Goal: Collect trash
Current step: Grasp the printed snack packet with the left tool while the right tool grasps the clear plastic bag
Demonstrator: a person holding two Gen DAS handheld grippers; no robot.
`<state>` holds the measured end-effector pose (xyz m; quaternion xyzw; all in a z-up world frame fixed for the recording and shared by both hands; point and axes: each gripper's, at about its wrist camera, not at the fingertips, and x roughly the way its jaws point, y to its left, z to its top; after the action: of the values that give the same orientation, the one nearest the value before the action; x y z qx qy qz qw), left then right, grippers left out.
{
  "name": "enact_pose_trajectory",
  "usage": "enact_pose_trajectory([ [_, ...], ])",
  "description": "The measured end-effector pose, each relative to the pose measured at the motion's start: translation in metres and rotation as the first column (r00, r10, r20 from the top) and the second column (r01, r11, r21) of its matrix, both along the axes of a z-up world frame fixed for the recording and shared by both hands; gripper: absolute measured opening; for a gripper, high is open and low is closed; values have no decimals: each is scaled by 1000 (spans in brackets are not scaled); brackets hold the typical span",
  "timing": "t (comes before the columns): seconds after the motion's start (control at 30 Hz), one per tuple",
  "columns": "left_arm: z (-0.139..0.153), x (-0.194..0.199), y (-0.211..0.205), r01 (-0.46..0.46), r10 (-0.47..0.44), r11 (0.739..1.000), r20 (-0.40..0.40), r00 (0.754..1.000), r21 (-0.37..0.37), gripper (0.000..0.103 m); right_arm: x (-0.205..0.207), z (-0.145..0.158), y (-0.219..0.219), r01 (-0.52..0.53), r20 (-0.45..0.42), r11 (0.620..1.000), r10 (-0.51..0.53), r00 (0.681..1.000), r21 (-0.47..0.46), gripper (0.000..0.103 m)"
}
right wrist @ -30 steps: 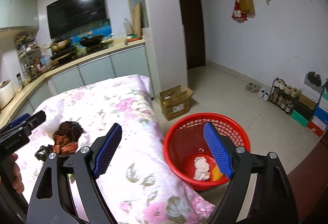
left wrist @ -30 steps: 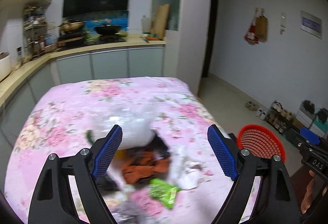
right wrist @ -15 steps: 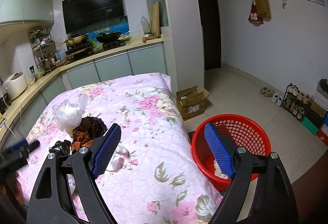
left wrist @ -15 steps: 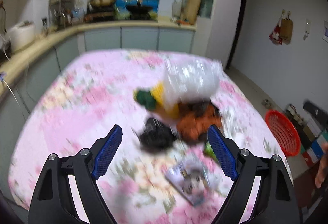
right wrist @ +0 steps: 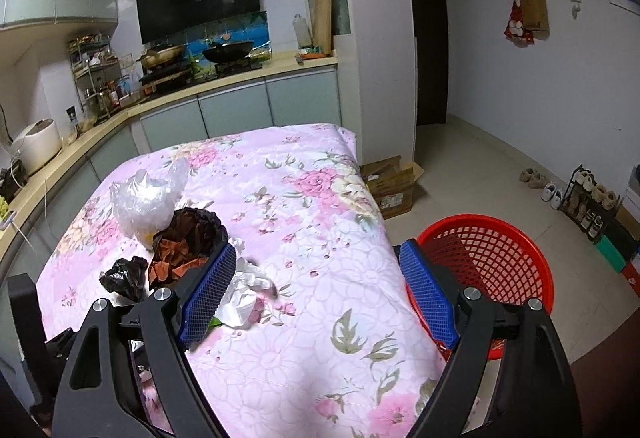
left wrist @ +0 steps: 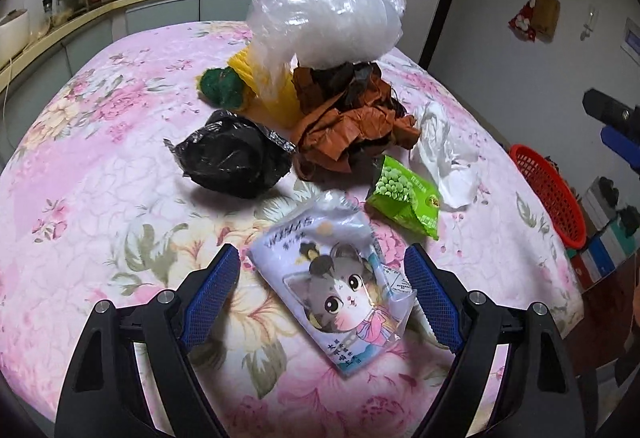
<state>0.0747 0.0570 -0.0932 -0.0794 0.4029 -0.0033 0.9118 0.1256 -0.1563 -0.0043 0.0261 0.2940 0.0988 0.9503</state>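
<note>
Left gripper (left wrist: 322, 292) spread wide, holding nothing, its fingers either side of a cat-printed packet (left wrist: 340, 290) lying on the floral-covered surface (left wrist: 80, 197); only this view shows the packet and a green snack bag (left wrist: 404, 197); beyond lie a black bag (left wrist: 232, 157), brown paper (left wrist: 348, 125) and a clear plastic bag (left wrist: 324, 21). Right gripper (right wrist: 318, 292) equally wide and empty above the surface's edge; its view alone shows the inside of the red basket (right wrist: 492, 258) on the floor beside the surface.

On the table (left wrist: 80, 205) a cat-print packet (left wrist: 340, 294) is lying nearest the camera, with a snack pouch (left wrist: 404, 197) behind it to the right, a crumpled bag (left wrist: 232, 157) behind it to the left, and a basket (right wrist: 492, 266) sitting on the floor beside the table's right edge.
</note>
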Motion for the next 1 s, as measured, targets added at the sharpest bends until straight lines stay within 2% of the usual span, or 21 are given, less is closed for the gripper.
enact_pose_trajectory([
  [0.1, -4, 2, 1, 5, -5, 1000, -2, 1000, 19, 65, 5, -2, 6, -11, -8, 1000, 11, 1000, -3, 81],
  [0.13, -5, 3, 2, 8, -8, 1000, -2, 1000, 15, 54, 7, -3, 10, -15, -10, 1000, 15, 1000, -4, 81],
  [0.2, -5, 4, 4, 12, -12, 1000, 0, 1000, 19, 50, 11, -3, 15, -27, -15, 1000, 26, 1000, -4, 81],
  [0.3, -4, 4, 7, 25, -25, 1000, 11, 1000, 17, 38, 16, -3, 24, -49, -18, 999, 49, 999, -5, 81],
  [0.43, 0, 2, 9, 36, -37, 999, 28, 999, 41, 30, 22, 0, 45, -104, -14, 995, 104, 994, -12, 81],
  [0.7, 11, -18, 32, 30, -32, 999, 63, 997, 32, 28, 35, 2, 83, -187, -16, 982, 186, 982, -21, 84],
  [1.0, 37, -30, 71, -64, 62, 998, 169, 984, 6, 28, 46, -13, 118, -261, -67, 965, 259, 964, -23, 84],
])
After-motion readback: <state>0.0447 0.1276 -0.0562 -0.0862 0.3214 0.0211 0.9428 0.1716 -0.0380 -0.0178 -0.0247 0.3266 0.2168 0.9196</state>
